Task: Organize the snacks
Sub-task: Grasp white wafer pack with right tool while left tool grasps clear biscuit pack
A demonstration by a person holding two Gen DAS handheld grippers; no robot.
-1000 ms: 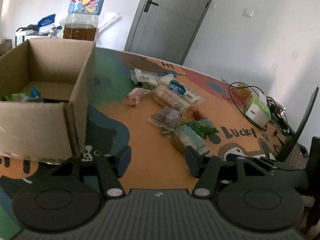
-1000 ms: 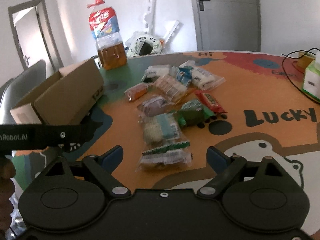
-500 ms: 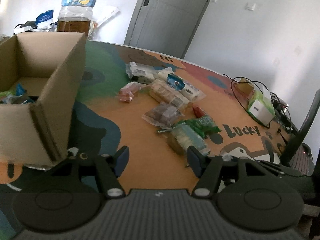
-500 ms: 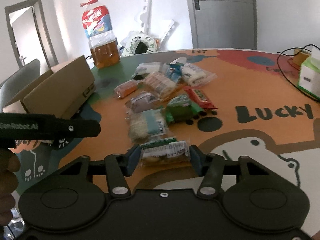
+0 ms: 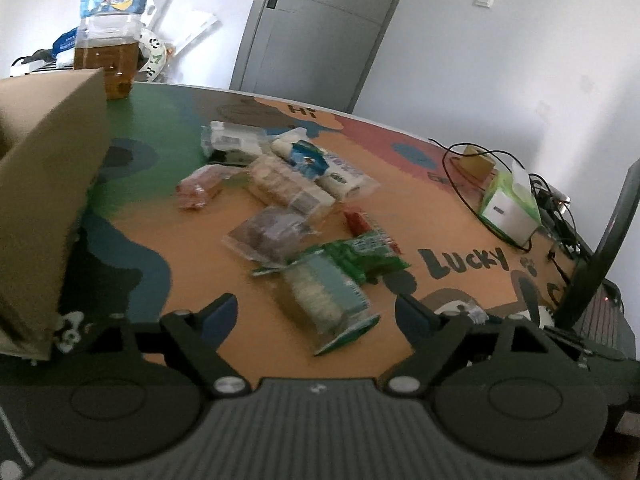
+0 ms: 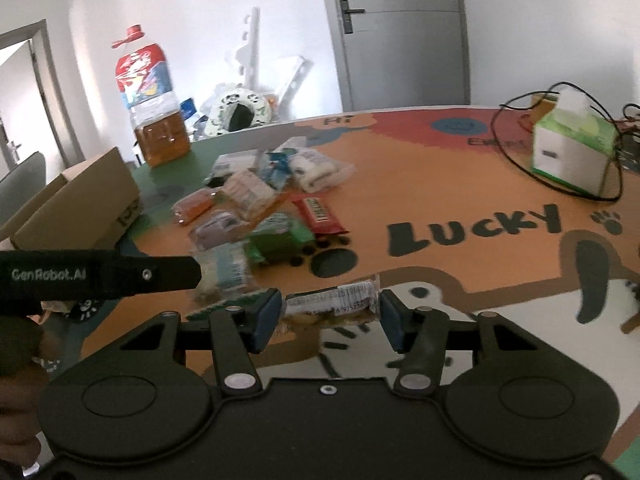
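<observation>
The right hand-held gripper (image 6: 330,314) is level and low over the tabletop (image 6: 460,184), near its front edge; its blue-padded fingers (image 6: 266,314) are drawn in and press on both ends of a snack packet (image 6: 332,306). The left hand-held gripper (image 5: 316,312) has its jaws spread wide with nothing between them, and in the right wrist view its black body reaches in from the left. At that view's lower left edge, a dark shape is probably the person's hand (image 6: 18,356).

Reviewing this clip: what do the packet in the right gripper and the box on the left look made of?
Snack packet: thin, glossy, clear plastic film, going by its crinkles and the contents showing through. Box: plain brown cardboard, matte, with a raw cut edge. The right gripper is shut on the packet.
</observation>
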